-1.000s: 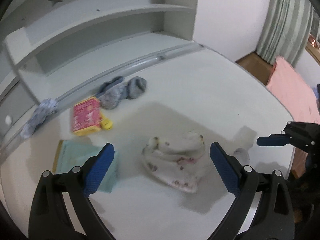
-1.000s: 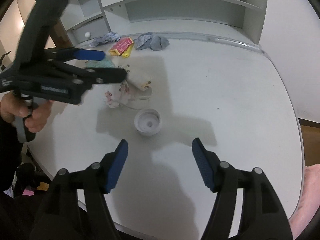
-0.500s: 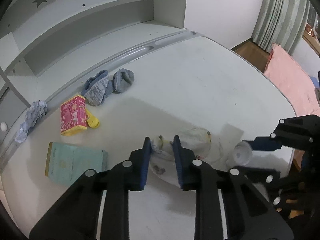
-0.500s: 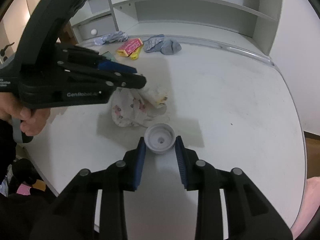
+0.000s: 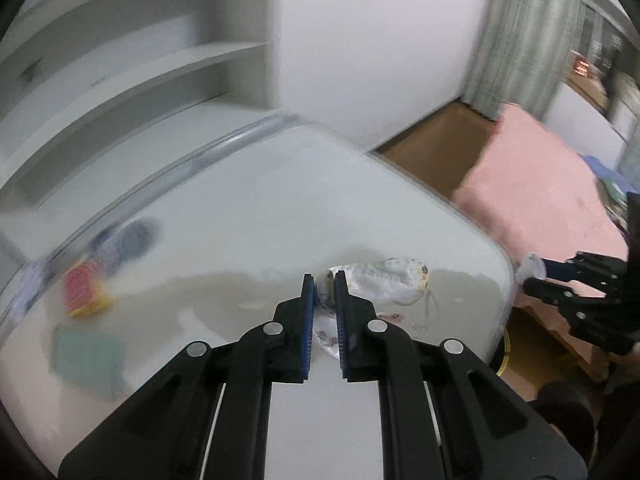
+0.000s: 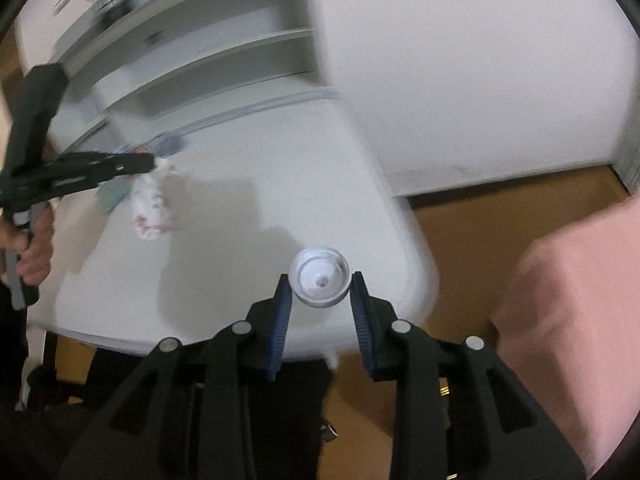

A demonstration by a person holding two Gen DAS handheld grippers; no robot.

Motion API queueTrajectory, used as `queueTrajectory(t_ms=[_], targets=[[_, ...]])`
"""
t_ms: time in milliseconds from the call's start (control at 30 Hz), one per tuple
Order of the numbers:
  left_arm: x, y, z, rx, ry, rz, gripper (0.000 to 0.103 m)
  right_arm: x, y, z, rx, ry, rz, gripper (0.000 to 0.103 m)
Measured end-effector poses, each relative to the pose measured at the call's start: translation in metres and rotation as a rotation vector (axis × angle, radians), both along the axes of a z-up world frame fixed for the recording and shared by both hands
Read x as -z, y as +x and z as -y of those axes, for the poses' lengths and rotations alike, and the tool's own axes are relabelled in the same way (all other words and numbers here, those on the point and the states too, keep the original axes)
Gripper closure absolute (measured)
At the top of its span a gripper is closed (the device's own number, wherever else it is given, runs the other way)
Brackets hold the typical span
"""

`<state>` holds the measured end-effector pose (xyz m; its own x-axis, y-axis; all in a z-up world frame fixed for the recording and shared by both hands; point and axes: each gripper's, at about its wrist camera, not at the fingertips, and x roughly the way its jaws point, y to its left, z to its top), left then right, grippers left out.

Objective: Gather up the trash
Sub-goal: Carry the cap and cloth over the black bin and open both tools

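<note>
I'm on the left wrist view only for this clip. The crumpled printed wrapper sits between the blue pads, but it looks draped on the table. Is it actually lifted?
Observer: Yes. In the right wrist view the wrapper hangs from the left gripper, clear of the white table.
Operator: At my right edge I see a pale round thing on the other gripper. What is it?
Observer: A white cap, open side toward the camera, clamped between the right gripper's pads.
Operator: Is the cap over the table?
Observer: It lines up with the table's rounded corner; brown floor lies just beyond.
</note>
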<state>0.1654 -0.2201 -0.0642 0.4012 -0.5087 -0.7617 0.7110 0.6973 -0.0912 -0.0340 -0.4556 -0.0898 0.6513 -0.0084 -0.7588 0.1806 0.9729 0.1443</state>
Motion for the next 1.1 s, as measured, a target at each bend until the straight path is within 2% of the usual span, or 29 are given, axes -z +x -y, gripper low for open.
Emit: queueTrajectory(t_ms=[200, 300, 467, 733, 833, 1000, 1067, 1100], targets=[[0.002, -0.075, 0.127, 0.275, -0.054, -0.030, 0.094, 0.020, -0.092, 0.079, 0.265, 0.038, -0.016, 0.073], [0.011, -0.111, 0.175, 0.378, -0.053, -0.038, 0.094, 0.038, -0.131, 0.106, 0.364, 0.065, -0.042, 0.073], [0.055, -0.171, 0.248, 0.536, -0.011, -0.062, 0.094, 0.081, -0.181, 0.137, 0.491, 0.133, -0.100, 0.073], [0.159, -0.205, 0.318, 0.631, 0.097, -0.161, 0.094, 0.147, -0.220, 0.171, 0.599, 0.237, -0.180, 0.073], [0.192, -0.216, 0.337, 0.636, 0.136, -0.175, 0.094, 0.160, -0.231, 0.178, 0.612, 0.261, -0.197, 0.073], [0.224, -0.224, 0.354, 0.652, 0.174, -0.213, 0.093, 0.169, -0.235, 0.184, 0.622, 0.285, -0.204, 0.073], [0.229, -0.228, 0.360, 0.658, 0.186, -0.213, 0.086, 0.170, -0.238, 0.185, 0.624, 0.290, -0.204, 0.073], [0.230, -0.229, 0.362, 0.661, 0.192, -0.218, 0.066, 0.171, -0.238, 0.185, 0.625, 0.292, -0.205, 0.073]])
